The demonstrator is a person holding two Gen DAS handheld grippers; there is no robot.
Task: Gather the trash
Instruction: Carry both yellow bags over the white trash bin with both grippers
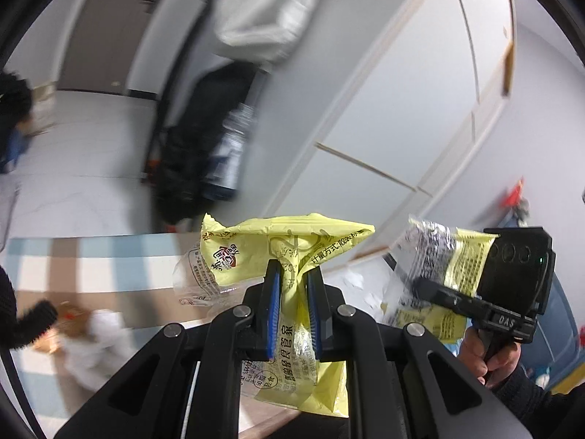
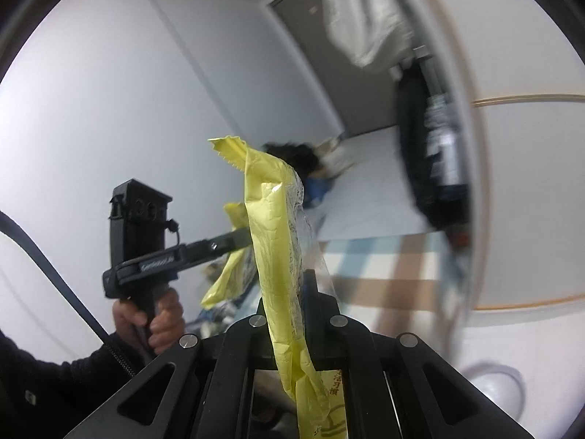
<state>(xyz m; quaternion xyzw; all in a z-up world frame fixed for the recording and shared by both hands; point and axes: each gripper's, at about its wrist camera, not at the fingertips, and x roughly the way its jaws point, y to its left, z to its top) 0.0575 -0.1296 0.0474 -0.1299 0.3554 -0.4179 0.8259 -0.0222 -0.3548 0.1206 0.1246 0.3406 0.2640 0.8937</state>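
Observation:
My left gripper [image 1: 293,272] is shut on a crumpled yellow and clear snack wrapper [image 1: 285,245], held up in the air. My right gripper [image 2: 289,281] is shut on a second yellow wrapper [image 2: 272,226] that stands up between its fingers. In the left wrist view the right gripper [image 1: 413,281] shows at the right with its wrapper [image 1: 442,267]. In the right wrist view the left gripper [image 2: 248,237] shows at the left with its wrapper [image 2: 230,274]. Both views are blurred by motion.
A checked blue, white and brown cloth [image 1: 91,256] lies below, with blurred white and brown litter [image 1: 84,333] on it. White cabinet doors [image 1: 402,109], a dark hanging garment [image 1: 204,139] and a white bag [image 1: 263,18] stand behind. A round white object [image 2: 497,387] lies low right.

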